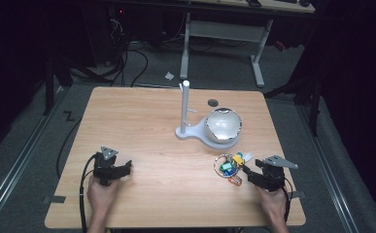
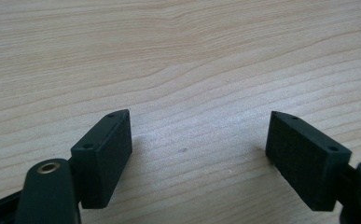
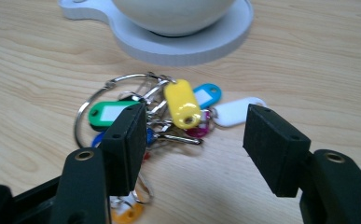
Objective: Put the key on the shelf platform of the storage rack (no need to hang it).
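Where the right gripper reaches, a bunch of key tags lies flat on the wooden table, near its right front part. Plastic tags in yellow, green, blue, white, magenta and orange are threaded with small split rings onto one large metal ring, together with a metal key. In the right gripper view the jaws stand wide apart and hold nothing; the left jaw overlaps the green tag's end, and the white tag lies just beyond the right jaw. In the high view the bunch sits just in front of the right gripper tips. Beyond the bunch, near but apart from it, rests a white base plate carrying a pale bowl and, at its far end, an upright white post. A small dark round hole marks the table behind the bowl. Well apart, at the left front, the left gripper hovers over bare wood with its jaws wide and empty.
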{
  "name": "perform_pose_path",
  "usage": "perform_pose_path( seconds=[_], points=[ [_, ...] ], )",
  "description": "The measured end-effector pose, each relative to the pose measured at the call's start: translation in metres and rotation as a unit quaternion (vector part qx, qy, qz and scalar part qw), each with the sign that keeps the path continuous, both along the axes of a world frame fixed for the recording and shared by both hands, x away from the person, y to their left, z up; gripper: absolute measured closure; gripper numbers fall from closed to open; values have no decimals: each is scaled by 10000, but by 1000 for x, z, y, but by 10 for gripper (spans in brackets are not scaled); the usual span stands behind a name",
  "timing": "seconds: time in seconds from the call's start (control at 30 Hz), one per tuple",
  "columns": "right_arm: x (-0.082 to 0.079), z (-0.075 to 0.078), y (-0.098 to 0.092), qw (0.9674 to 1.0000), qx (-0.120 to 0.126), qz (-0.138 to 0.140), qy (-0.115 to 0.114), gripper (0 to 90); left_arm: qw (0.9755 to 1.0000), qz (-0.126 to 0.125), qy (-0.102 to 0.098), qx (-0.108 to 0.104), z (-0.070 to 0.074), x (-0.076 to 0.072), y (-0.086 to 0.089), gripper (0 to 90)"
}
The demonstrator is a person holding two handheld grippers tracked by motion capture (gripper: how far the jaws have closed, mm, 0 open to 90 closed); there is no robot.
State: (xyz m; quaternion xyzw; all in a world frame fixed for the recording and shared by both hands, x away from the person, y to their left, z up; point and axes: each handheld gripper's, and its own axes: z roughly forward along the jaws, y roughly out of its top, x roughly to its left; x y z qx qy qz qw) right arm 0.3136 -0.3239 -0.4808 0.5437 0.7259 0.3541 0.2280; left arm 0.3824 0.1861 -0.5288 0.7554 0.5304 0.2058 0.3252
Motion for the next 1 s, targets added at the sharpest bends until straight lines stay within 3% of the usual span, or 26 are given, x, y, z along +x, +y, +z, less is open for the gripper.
perform_pose_path(
  seconds=[0.1, 0.53, 1.0],
  points=[
    [-1, 1, 6, 9999, -1, 85, -107, 427, 10000, 0, 0, 1, 0, 0, 0, 230],
    [14, -8, 37, 9982, -83, 575, 160, 410, 10000, 0, -1, 0, 0, 0, 0, 230],
    [32, -27, 54, 9960, -451, 665, 390, 359, 10000, 1, 0, -1, 0, 0, 0, 230]
  ],
)
